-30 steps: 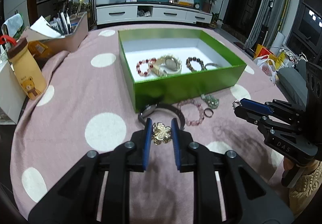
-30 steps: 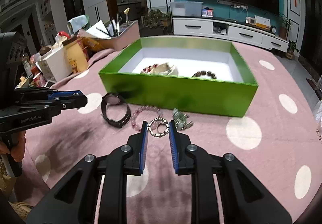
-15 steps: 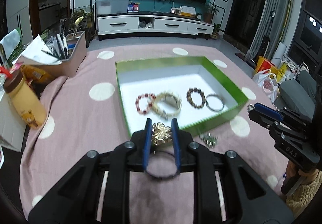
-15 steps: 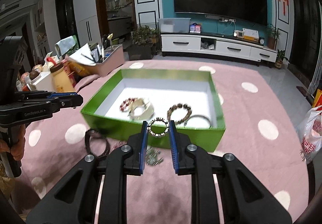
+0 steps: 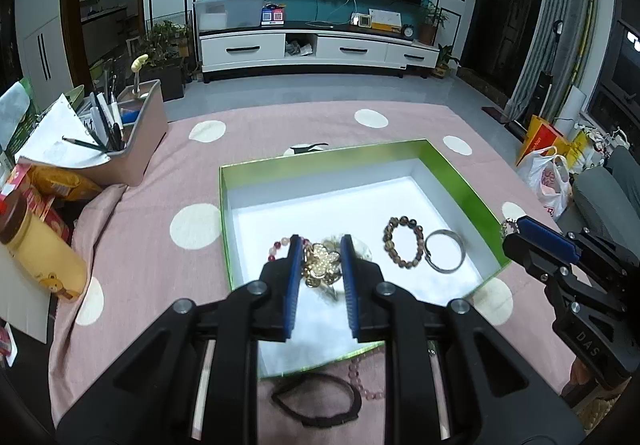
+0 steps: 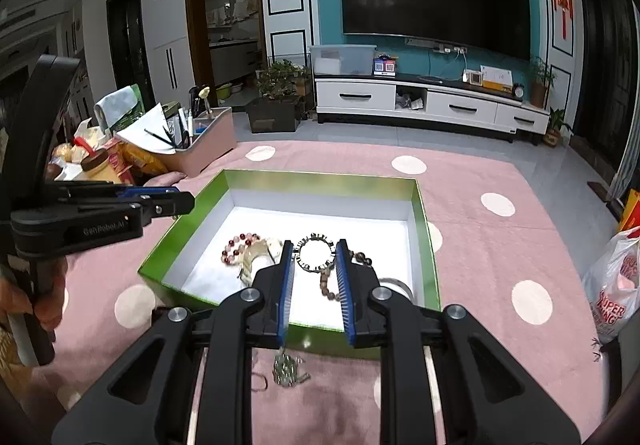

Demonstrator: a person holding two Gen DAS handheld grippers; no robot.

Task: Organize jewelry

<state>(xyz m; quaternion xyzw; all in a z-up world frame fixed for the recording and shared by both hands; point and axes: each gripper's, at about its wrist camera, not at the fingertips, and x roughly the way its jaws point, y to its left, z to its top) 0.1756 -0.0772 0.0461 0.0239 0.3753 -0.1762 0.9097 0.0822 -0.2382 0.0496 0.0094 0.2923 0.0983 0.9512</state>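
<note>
My left gripper (image 5: 320, 265) is shut on a gold flower brooch (image 5: 319, 266) and holds it above the green box (image 5: 460, 181). My right gripper (image 6: 315, 257) is shut on a black-and-silver ring bracelet (image 6: 315, 254), also above the box (image 6: 422, 205). In the box lie a red bead bracelet (image 6: 239, 243), a pale watch (image 6: 260, 250), a brown bead bracelet (image 5: 404, 241) and a silver bangle (image 5: 445, 255). On the pink cloth in front of the box lie a black band (image 5: 316, 399), a pink bead bracelet (image 5: 362, 381) and a silver piece (image 6: 287, 367).
A pink organiser with pens (image 5: 132, 137) and a yellow bottle (image 5: 38, 249) stand at the left. The right gripper's body shows at the right edge of the left wrist view (image 5: 568, 277). A shopping bag (image 6: 616, 293) lies beside the table.
Both grippers have risen and moved forward from the cloth to above the box, each still holding its piece.
</note>
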